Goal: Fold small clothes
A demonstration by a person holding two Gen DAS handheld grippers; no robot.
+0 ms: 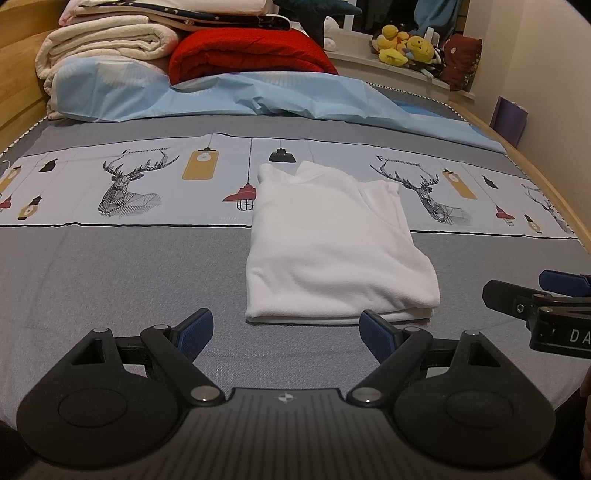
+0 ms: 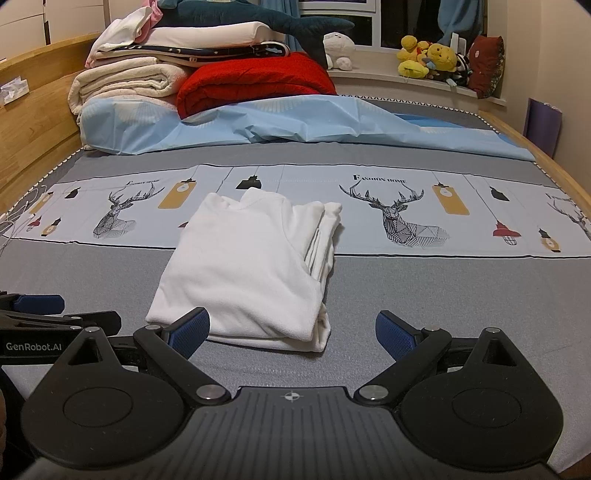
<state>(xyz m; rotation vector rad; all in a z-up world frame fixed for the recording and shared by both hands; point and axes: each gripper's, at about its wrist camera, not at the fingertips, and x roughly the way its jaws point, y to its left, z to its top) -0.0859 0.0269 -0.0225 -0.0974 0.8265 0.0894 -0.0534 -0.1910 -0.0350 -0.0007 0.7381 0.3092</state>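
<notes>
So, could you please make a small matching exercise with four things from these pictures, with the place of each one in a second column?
Things:
1. white folded garment
2. red folded blanket
3. yellow plush toys
4. dark teal plush shark

Places:
a. on the window ledge
b. on top of the stack of folded bedding
c. flat on the grey sheet, just ahead of the open jaws
d. at the far end of the bed, on the light blue cover

Pairs: 1-c, 2-d, 3-a, 4-b
</notes>
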